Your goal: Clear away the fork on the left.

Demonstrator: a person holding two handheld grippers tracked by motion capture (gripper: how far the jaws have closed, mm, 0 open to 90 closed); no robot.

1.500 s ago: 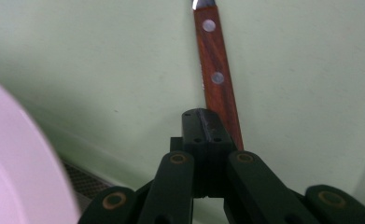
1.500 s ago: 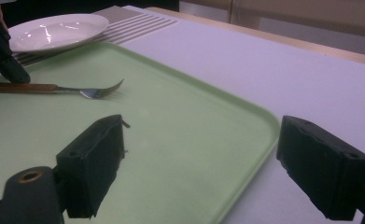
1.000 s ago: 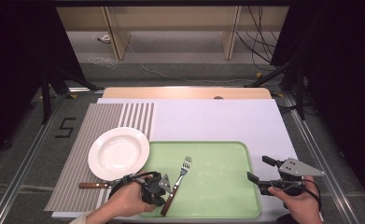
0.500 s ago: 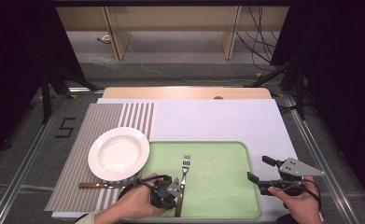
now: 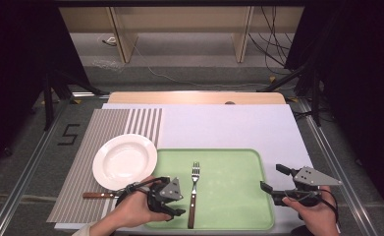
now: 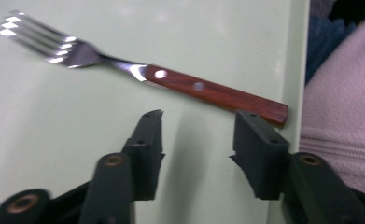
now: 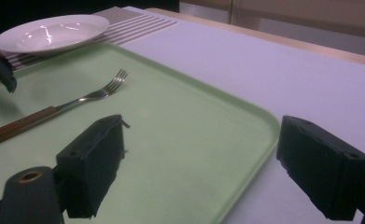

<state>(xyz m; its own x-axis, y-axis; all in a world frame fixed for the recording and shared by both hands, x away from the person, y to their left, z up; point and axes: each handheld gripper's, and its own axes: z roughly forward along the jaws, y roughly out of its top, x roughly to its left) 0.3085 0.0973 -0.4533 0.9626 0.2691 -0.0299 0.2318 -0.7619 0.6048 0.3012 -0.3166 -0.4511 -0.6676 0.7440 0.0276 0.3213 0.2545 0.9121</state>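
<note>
A fork (image 5: 194, 192) with a brown wooden handle lies straight on the green tray (image 5: 233, 196), tines pointing away from me. My left gripper (image 5: 176, 197) sits just left of the handle. Its jaws have just been opening and stand apart, with nothing between them. In the left gripper view the fork (image 6: 171, 81) lies free on the tray (image 6: 68, 140), just beyond the left gripper (image 6: 199, 123). My right gripper (image 5: 272, 178) hovers open at the tray's right edge. The right gripper (image 7: 201, 128) holds nothing, and the fork (image 7: 77, 100) lies far off across the tray.
A white plate (image 5: 124, 161) sits on the striped placemat (image 5: 96, 132) left of the tray. A wooden-handled knife (image 5: 98, 195) lies below the plate. The pale sheet (image 5: 229, 125) stretches beyond the tray, with the table's wooden far edge behind it.
The fork, slanted and held a second ago, now lies straight on the tray. The left gripper let go of the handle, opened and drew back slightly left. The right gripper stayed put.
</note>
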